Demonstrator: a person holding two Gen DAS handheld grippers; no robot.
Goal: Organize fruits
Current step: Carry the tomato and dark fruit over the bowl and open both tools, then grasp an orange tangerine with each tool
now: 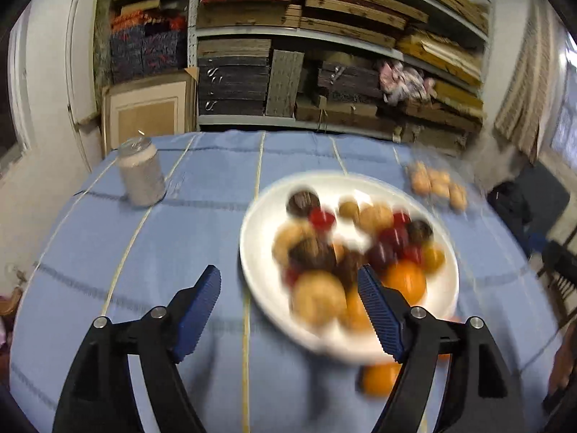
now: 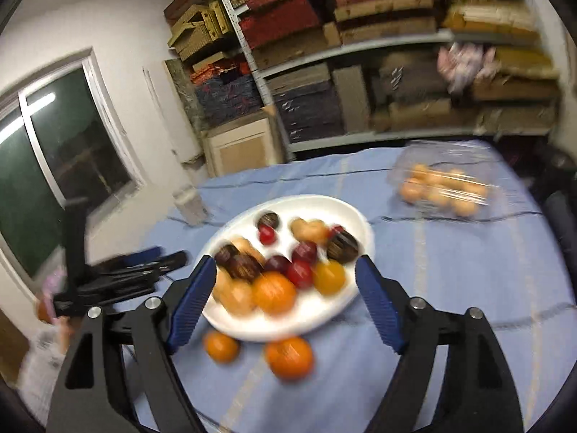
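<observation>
A white plate [image 1: 252,252] on the blue cloth carries mixed fruit: oranges, red and dark round fruits, and tan ones, all blurred. My left gripper [image 1: 288,310] hovers open over the plate's near left rim, with nothing held between its blue pads. In the right wrist view my right gripper [image 2: 285,299] is open too, above the near side of the plate [image 2: 324,317]. Two oranges [image 2: 220,345] [image 2: 288,358] lie on the cloth just in front of the plate. One loose orange [image 1: 378,377] shows beside the left gripper's right finger. The left gripper [image 2: 162,257] appears left of the plate.
A clear plastic box of small orange-tan fruits [image 2: 443,187] [image 1: 436,184] sits at the far right of the table. A lidded glass jar [image 1: 142,173] [image 2: 189,202] stands at the far left. Packed shelves [image 1: 324,54] rise behind the table's far edge.
</observation>
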